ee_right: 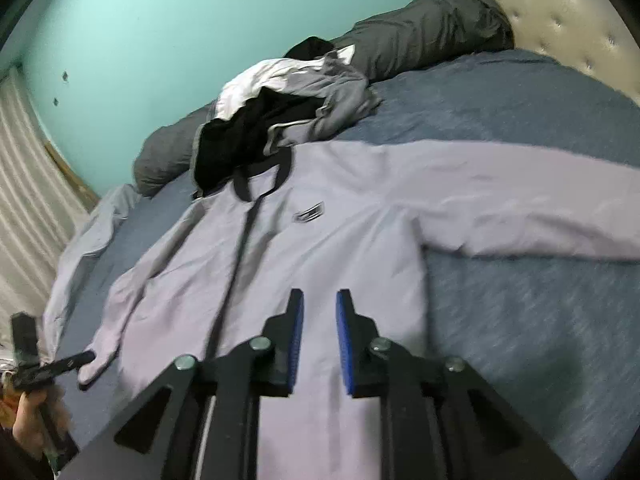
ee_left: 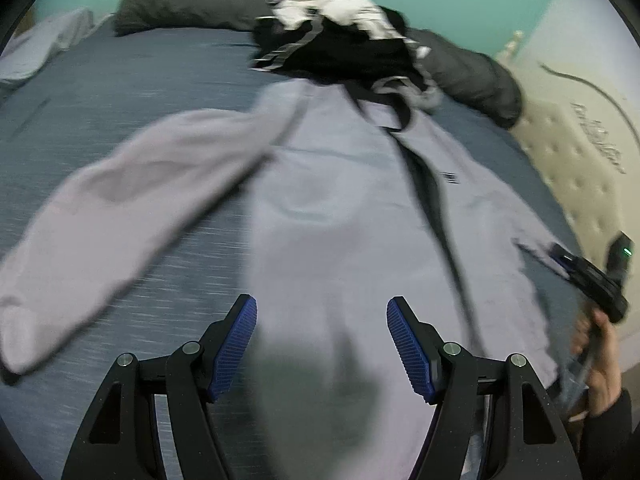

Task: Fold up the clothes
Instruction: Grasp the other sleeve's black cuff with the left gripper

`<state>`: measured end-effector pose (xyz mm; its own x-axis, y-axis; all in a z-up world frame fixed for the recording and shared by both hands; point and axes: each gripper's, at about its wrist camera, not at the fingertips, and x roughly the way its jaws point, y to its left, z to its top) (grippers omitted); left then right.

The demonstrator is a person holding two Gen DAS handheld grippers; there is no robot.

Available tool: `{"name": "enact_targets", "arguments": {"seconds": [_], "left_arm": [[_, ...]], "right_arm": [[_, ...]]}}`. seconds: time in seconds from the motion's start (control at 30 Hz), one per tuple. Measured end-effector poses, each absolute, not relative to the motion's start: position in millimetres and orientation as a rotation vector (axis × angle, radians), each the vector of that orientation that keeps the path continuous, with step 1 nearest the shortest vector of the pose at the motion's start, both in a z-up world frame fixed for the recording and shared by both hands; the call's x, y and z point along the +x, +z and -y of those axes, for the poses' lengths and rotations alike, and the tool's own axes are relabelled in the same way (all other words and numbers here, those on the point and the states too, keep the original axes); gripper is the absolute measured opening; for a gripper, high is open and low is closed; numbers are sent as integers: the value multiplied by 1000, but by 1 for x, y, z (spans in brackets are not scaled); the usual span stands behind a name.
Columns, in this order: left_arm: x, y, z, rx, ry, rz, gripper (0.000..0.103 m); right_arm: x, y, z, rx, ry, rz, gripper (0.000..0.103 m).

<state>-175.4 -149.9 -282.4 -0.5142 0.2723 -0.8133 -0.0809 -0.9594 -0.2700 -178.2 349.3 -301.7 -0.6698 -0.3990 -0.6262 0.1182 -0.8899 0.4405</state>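
Observation:
A light lavender zip jacket [ee_left: 344, 200] lies spread face up on the blue bed, with a dark zipper line and a small chest logo; it also shows in the right wrist view [ee_right: 340, 220]. One sleeve [ee_left: 120, 216] stretches out to the left, the other sleeve [ee_right: 520, 196] to the right. My left gripper [ee_left: 322, 320] is open above the jacket's lower hem. My right gripper [ee_right: 320, 312] hovers over the lower front with its jaws a narrow gap apart and nothing between them. The right gripper also shows at the jacket's edge in the left wrist view [ee_left: 560, 256].
A pile of black, white and grey clothes [ee_left: 340, 36] lies past the collar, also in the right wrist view [ee_right: 280, 108]. Dark grey pillows [ee_right: 424, 28] line the teal wall. A tufted headboard [ee_left: 580, 176] is at the right. The blue sheet [ee_right: 520, 320] surrounds the jacket.

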Motion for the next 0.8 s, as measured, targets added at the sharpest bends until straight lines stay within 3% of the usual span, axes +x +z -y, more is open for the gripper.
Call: {"name": "enact_targets", "arguments": {"seconds": [0.13,0.4,0.8], "left_arm": [[-175,-280,200,-1522,2639,180,72],[-157,-299,288,-1689,2748,138,73],[-151,-342,277,-1732,2716,-192,72]], "right_arm": [[-164,-310,-322,1084,-2526,571,19],[-157,-328,-295,1088,-2469,537,19],[-158,-331,-297,1082,-2458,577,19]]}}
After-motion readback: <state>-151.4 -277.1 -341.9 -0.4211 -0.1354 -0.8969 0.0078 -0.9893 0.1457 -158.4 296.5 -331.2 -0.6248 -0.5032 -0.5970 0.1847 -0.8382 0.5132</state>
